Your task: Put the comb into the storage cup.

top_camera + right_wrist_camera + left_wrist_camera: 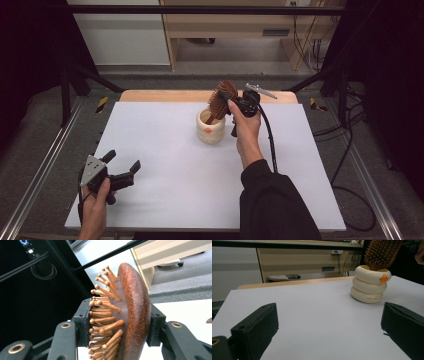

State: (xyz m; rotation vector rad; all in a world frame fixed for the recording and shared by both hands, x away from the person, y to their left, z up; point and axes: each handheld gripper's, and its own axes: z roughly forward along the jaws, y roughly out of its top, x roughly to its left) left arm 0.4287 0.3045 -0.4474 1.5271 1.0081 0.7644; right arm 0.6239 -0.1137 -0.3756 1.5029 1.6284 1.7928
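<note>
We see a white sheet (165, 165) over a wooden table (150, 95), grey floor around it, pale cabinets (240, 20) behind, and black frame rails. A glossy cream cup (210, 127) shaped like three stacked rings, with an orange mark, stands near the far middle. Our right gripper (231, 96) clamps a wooden brush (222, 100) with round-tipped pegs, its lower end inside the cup. Our left gripper (122, 167), jaws spread and empty, sits at the near left corner.

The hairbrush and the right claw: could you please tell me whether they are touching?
Touching. In the right gripper view the right claw has its jaws closed on the hairbrush, one pressing the wooden back and the other the bristle side.
</note>
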